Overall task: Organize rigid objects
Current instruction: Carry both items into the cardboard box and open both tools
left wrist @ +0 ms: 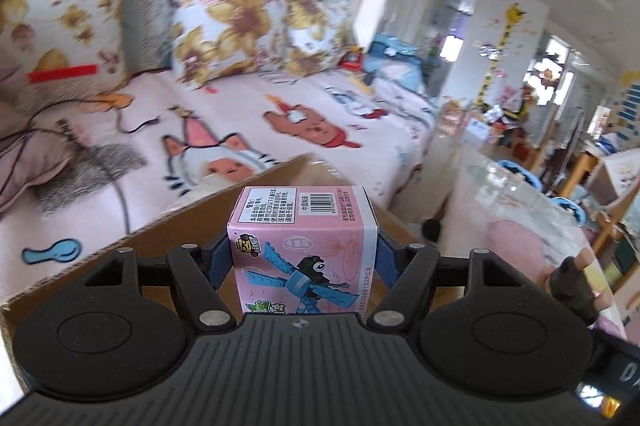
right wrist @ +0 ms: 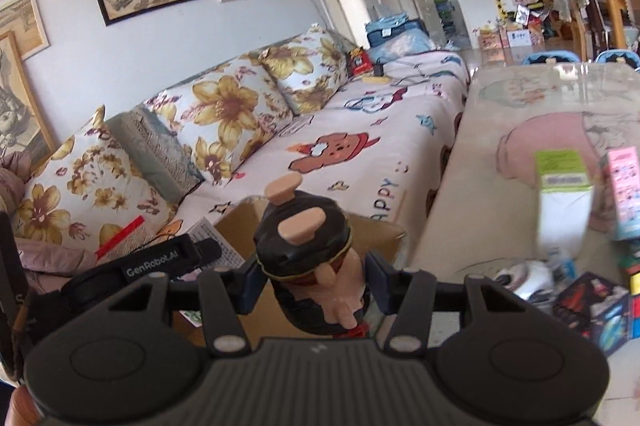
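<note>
The sofa (right wrist: 360, 146) with its cartoon cover runs along the wall, and the glass-topped surface (right wrist: 500, 186) stands just beside it. Between them sits an open cardboard box (left wrist: 192, 238), which I judge to be where the rigid things are being gathered. What already lies inside it cannot be told from either view.

The job looks partway done at best. Several items are left on the surface: a green-and-white carton (right wrist: 564, 194), a pink carton (right wrist: 624, 194) just beside it, and a dark printed box (right wrist: 592, 310) nearer the edge, with smaller bits around them too blurred to name.

Both hands are loaded. The left tongs (left wrist: 303, 258) are closed narrowly on a pink toy-brick box (left wrist: 304, 246), pads against its two side faces, and the box is held upright above the cardboard box's opening. The right tongs (right wrist: 312, 286) clamp a dark figurine (right wrist: 308, 254) at its middle; it is tilted, pegs pointing up and away, and is carried over the near edge of the cardboard box.

Both tools point forward along the sofa, roughly level, close together; the left one's strap shows in the right view.
</note>
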`<action>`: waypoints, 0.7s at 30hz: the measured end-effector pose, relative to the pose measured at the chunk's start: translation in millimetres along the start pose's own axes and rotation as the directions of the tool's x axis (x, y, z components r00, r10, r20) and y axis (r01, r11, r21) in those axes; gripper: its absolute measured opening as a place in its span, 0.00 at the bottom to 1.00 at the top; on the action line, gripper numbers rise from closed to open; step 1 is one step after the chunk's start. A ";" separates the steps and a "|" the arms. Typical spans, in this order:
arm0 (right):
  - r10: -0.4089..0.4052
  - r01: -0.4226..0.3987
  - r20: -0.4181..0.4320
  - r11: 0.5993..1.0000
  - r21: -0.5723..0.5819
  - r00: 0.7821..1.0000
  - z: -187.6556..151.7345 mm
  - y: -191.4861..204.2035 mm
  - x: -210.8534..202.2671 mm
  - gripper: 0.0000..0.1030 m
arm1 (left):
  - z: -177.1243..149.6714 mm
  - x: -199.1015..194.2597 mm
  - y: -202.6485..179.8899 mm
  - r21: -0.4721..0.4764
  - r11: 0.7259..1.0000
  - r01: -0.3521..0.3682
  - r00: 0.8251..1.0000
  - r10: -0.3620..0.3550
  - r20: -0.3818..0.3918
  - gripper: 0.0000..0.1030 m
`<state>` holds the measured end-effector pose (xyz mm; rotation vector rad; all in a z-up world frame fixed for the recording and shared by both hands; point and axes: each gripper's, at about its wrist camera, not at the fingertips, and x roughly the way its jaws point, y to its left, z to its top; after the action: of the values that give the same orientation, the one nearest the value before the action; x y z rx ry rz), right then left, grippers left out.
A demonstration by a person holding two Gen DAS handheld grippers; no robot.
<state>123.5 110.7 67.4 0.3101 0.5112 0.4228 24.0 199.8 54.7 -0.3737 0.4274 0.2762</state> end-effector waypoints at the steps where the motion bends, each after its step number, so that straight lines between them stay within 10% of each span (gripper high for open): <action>1: 0.005 -0.005 -0.013 1.000 -0.001 1.000 -1.4 2.0 5.4 0.51 | 0.5 -0.3 5.1 -0.010 1.000 -0.010 1.000 0.010 -0.006 0.83; 7: 0.012 -0.014 -0.096 1.000 -0.018 0.995 -16.2 9.7 24.3 0.51 | -0.6 2.0 15.2 -0.019 0.999 -0.050 0.997 0.049 -0.053 0.84; 21: -0.200 0.200 0.001 0.978 -0.063 0.980 -19.0 -1.1 -26.8 0.94 | -4.7 -9.9 -7.4 0.022 1.000 0.008 0.999 -0.007 -0.031 1.00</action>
<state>92.6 100.8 62.1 0.1944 0.5276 0.2437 16.2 189.5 57.4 -0.3586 0.4592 0.2586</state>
